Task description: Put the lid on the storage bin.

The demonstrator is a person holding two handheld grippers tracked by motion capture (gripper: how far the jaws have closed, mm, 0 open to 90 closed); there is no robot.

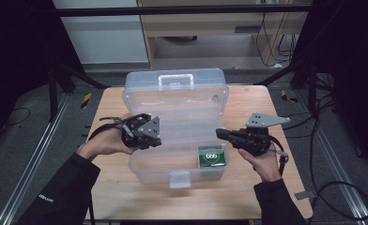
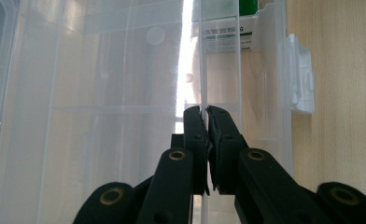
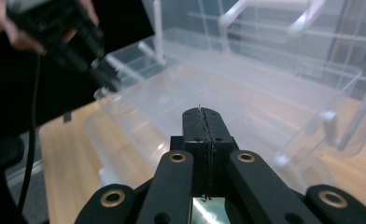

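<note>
My left gripper (image 2: pixel 204 112) jaws clamp the clear plastic box (image 1: pixel 175 101) w/ open lid at its left wall, mid light-wood worktop (image 1: pixel 111 187). My right gripper (image 3: pixel 203 112) jaws together, prob. empty, over green card (image 1: pixel 212 157) in box's front-right compartment.

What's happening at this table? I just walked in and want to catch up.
A person works at a clear plastic box with its lid open. The left tool is shut on the box's thin wall, steadying it. The right tool is shut and empty, above a green packet lying in the box's front corner.
</note>
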